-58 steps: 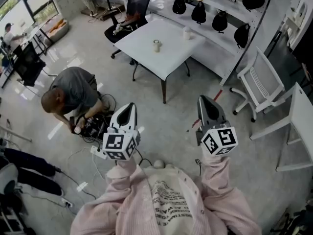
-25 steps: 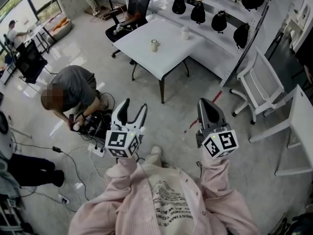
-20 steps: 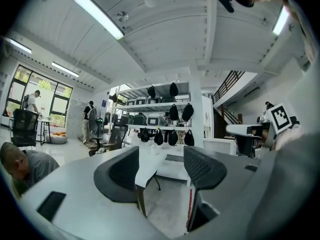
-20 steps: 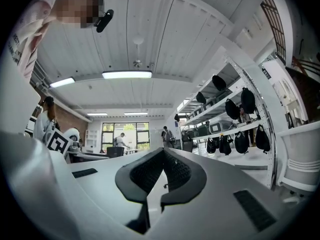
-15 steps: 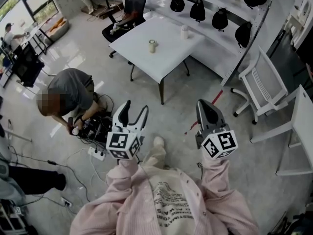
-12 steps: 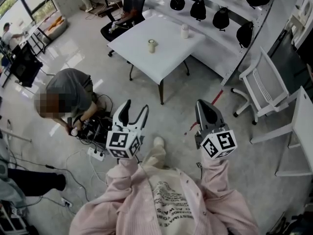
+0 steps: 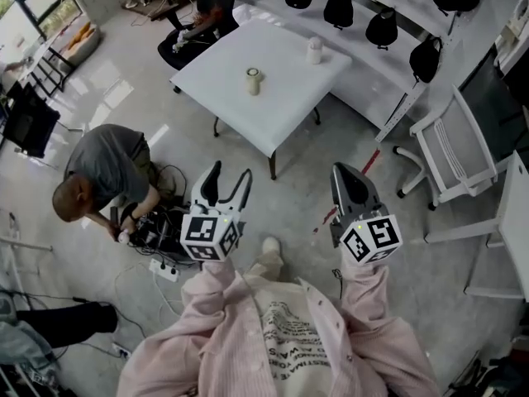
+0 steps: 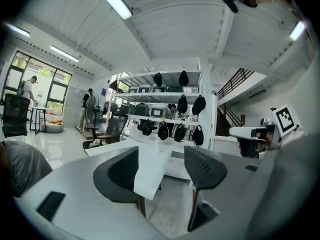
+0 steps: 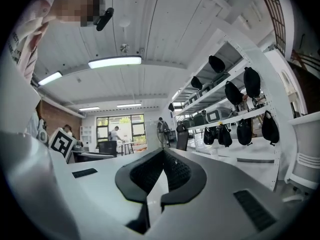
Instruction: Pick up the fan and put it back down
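Observation:
No fan can be told apart for sure. Two small things stand on the white table (image 7: pixel 277 102) ahead: a pale cylinder (image 7: pixel 253 81) and a white object (image 7: pixel 314 50). My left gripper (image 7: pixel 229 176) is held in the air well short of the table, open, with nothing between its jaws. The left gripper view shows the same open gripper (image 8: pixel 160 170), with the table (image 8: pixel 149 176) seen through the gap. My right gripper (image 7: pixel 345 172) is level with it and shut on nothing; in the right gripper view its pads (image 9: pixel 172 171) are pressed together.
A person (image 7: pixel 103 168) crouches at the left over cables and equipment (image 7: pixel 153 230) on the floor. White chairs (image 7: pixel 446 151) stand at the right. A shelf with black rounded items (image 7: pixel 383 27) runs behind the table, and a black office chair (image 7: pixel 194 31) sits at its far corner.
The left gripper has gone from shut to open. The right gripper stays shut. The table and the crouching person have shifted in the head view as I moved forward.

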Demonstrator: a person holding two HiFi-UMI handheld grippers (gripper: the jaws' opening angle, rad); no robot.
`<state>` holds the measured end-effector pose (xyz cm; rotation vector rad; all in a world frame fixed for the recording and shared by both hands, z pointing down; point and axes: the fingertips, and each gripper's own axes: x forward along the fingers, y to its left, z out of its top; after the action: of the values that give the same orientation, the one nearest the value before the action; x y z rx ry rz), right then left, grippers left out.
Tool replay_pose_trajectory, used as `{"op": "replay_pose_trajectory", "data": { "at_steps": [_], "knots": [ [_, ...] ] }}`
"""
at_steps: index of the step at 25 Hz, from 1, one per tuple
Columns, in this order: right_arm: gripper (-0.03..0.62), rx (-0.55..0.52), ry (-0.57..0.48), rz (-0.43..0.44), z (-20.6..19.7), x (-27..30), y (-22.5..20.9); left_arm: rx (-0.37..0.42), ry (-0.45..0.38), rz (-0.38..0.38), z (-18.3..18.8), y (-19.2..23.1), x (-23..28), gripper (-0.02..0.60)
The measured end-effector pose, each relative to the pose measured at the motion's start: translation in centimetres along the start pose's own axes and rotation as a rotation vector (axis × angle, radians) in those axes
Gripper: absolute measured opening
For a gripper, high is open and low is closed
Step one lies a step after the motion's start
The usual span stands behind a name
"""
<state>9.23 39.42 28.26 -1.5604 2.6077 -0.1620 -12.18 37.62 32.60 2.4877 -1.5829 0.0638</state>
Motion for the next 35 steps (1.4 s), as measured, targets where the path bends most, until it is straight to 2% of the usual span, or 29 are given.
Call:
{"op": "replay_pose_trajectory", "data": {
  "at_steps": [5,11,23,35],
  "knots": [
    [0.0,0.001,0.021,-0.021,-0.2,6.2,-2.2,-0.015,0.006,-0.003,1.1,4.0,6.1,0.265],
    [0.0,0.024,0.048,-0.042,0.2,13.4,-7.2,-0.028,0.032,-0.023,2.9,6.5,14.7,0.267],
    [0.0,0.055,0.076,-0.042,-2.2,21.6,-9.8,-0.052,0.073,-0.002,1.8,12.0,20.8,0.267],
    [0.0,0.061,0.093,0.007,-3.0,33.5,-16.9,-0.085,0.113,0.052,1.2,17.1,31.8,0.267]
  ]
}}
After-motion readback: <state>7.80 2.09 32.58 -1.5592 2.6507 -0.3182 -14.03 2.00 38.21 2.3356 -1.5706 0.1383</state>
